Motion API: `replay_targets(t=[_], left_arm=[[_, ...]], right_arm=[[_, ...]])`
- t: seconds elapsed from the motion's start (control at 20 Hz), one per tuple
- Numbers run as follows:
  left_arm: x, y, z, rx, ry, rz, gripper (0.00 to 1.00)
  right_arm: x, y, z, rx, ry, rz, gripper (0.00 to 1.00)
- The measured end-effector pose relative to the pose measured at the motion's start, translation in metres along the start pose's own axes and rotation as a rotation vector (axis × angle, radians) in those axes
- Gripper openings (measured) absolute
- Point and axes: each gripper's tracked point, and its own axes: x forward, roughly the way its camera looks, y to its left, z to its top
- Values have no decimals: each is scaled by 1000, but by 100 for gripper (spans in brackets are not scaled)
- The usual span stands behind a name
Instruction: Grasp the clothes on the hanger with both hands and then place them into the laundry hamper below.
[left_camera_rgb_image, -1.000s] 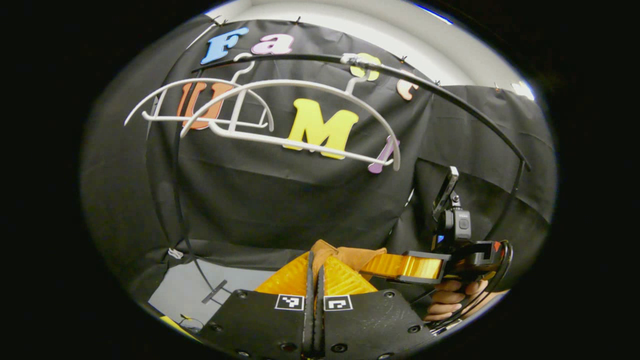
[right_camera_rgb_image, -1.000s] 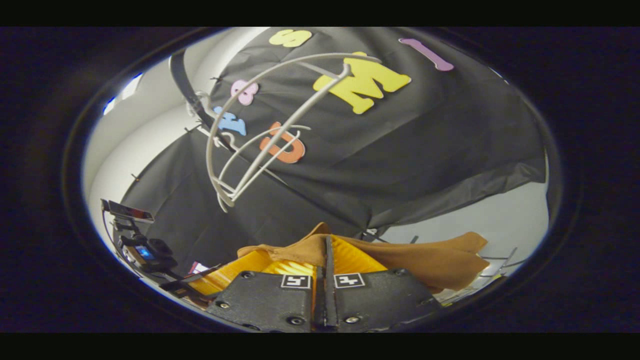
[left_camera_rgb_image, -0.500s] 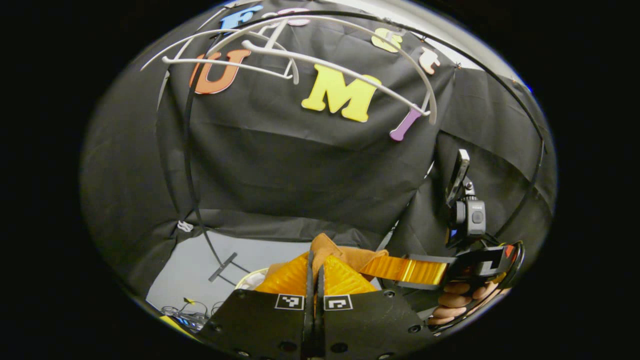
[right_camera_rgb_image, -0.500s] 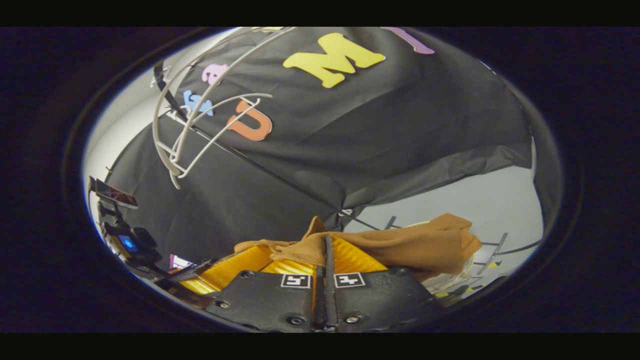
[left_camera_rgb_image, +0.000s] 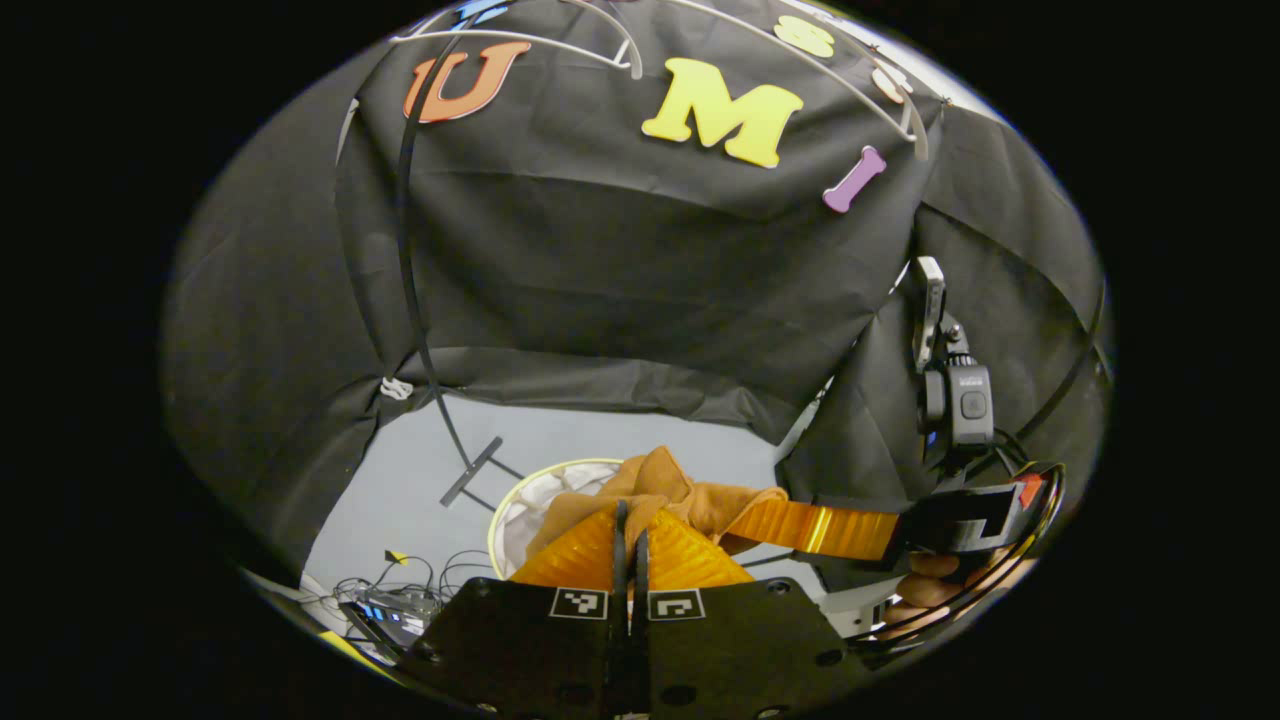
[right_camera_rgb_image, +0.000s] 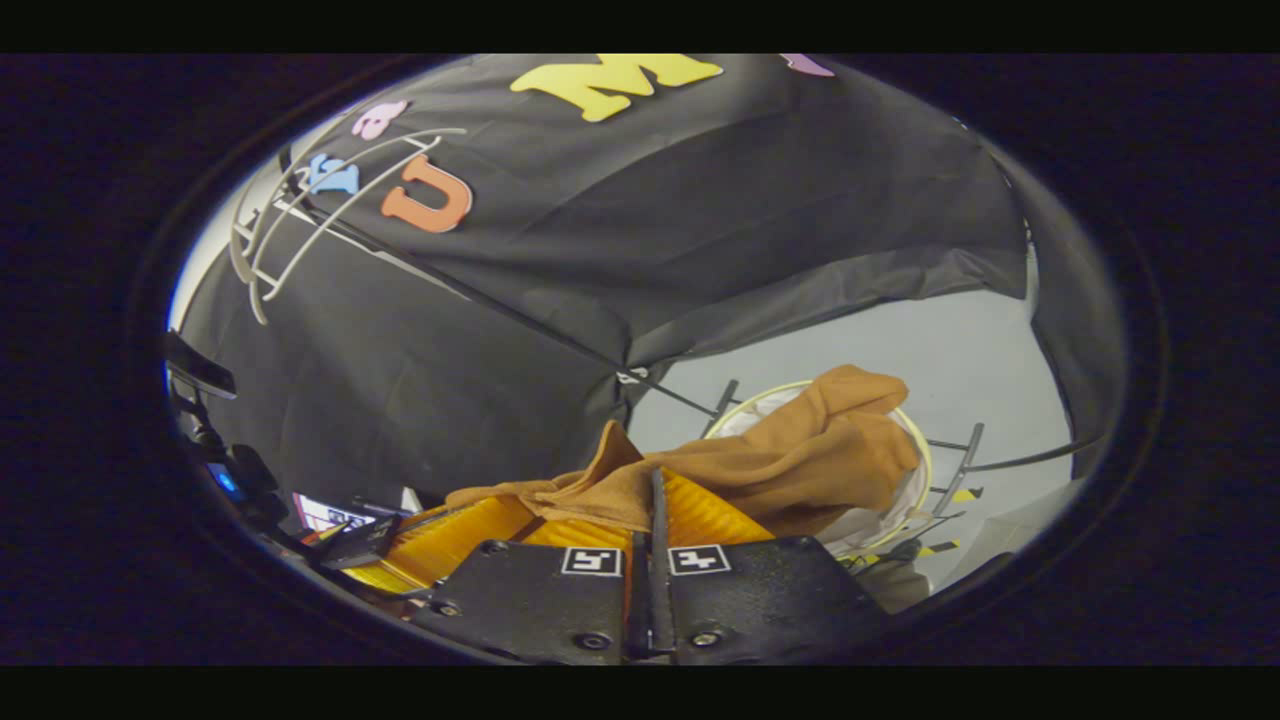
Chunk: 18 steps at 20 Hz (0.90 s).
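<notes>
You are pinching the brown garment (right_camera_rgb_image: 800, 460) with both the left gripper (left_camera_rgb_image: 630, 520) and the right gripper (right_camera_rgb_image: 650, 500), fingers pressed together on its fabric, and it is hanging above the round laundry hamper (right_camera_rgb_image: 925, 455) on the floor.

The left hand-held gripper (left_camera_rgb_image: 630, 530) has a black body bearing two square black-and-white markers, round screws and ribbed fingers. The right hand-held gripper (right_camera_rgb_image: 650, 510) is built alike; in the left gripper view it carries a small black camera (left_camera_rgb_image: 962, 400), cables, and a hand (left_camera_rgb_image: 925, 592) grips its handle.
</notes>
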Motion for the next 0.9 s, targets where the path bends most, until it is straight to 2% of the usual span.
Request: replay_targets(t=[0.1,0.15,0.2,0.25,0.3,0.4,0.45,0.5,0.55,0.65,0.7,0.75,0.9], left_arm=[[9,0,-12,2,37,4,1],[13,1,-18,4,52,7,1],[18,4,-25,4,73,11,1],[23,7,-31,4,90,22,1],[28,9,-33,7,112,33,1],[40,8,-32,10,151,53,2],[46,5,-24,3,145,46,3],[53,3,-13,-3,127,40,16],[58,2,-4,-7,123,37,16],[63,9,4,-4,114,54,30],[62,9,7,-4,112,61,36],[60,9,4,-5,123,66,48],[57,7,-11,0,164,83,98]], right_arm=[[8,-13,-7,-1,28,-40,5],[12,-20,-10,2,41,-56,1],[15,-28,-14,5,57,-76,5],[17,-37,-17,9,73,-95,0],[18,-46,-21,16,84,-117,0],[18,-65,-21,36,109,-151,7],[16,-66,-16,54,110,-147,16],[14,-64,-9,71,97,-148,22],[12,-67,3,71,74,-160,34],[7,-85,25,32,17,-203,48],[1,-89,33,9,-4,-224,51],[-6,-95,40,-13,-21,-242,60],[-23,-104,54,-63,-64,-286,69]])
